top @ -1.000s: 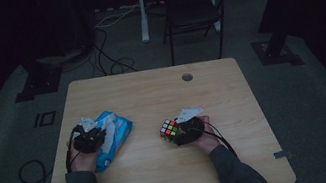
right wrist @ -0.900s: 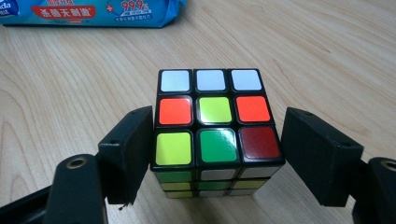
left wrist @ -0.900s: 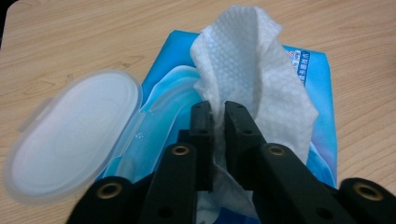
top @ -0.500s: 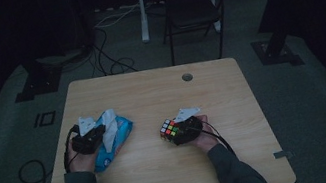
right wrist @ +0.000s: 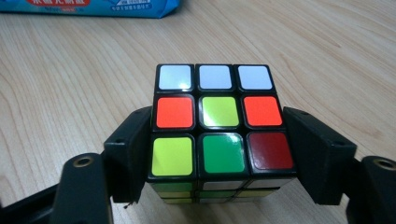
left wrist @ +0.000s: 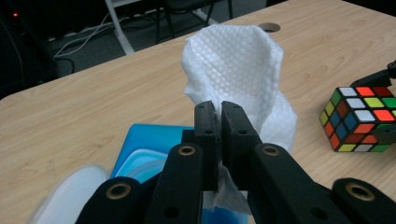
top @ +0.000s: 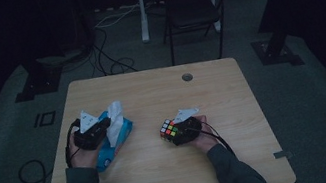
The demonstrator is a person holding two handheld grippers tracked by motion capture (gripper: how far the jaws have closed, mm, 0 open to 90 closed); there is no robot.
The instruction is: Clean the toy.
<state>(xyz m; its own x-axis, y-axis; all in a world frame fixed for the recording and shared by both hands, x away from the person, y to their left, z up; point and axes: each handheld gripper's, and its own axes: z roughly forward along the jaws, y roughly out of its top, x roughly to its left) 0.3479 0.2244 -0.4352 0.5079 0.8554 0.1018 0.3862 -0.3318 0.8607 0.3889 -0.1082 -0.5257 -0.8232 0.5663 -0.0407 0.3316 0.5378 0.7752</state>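
The left gripper (left wrist: 218, 116) has its jaws pressed together on a white wipe (left wrist: 238, 70). The wipe is pinched between the pads, billows up and beyond the jaw tips, and trails down below them into the blue pack (left wrist: 144, 149) lying just under and behind the jaws. In the high view the left gripper (top: 99, 130) sits over the pack (top: 119, 140), with the wipe (top: 115, 112) standing up just past its tips.

The right gripper (right wrist: 219, 135) has just been closing. Its jaws now flank a cube (right wrist: 219, 126), one pad against each side face, and the cube fills the gap between them. The cube rests on the table (right wrist: 70, 70). In the high view the cube (top: 169, 128) sits at the tips of the right gripper (top: 178, 132), well apart from the pack.
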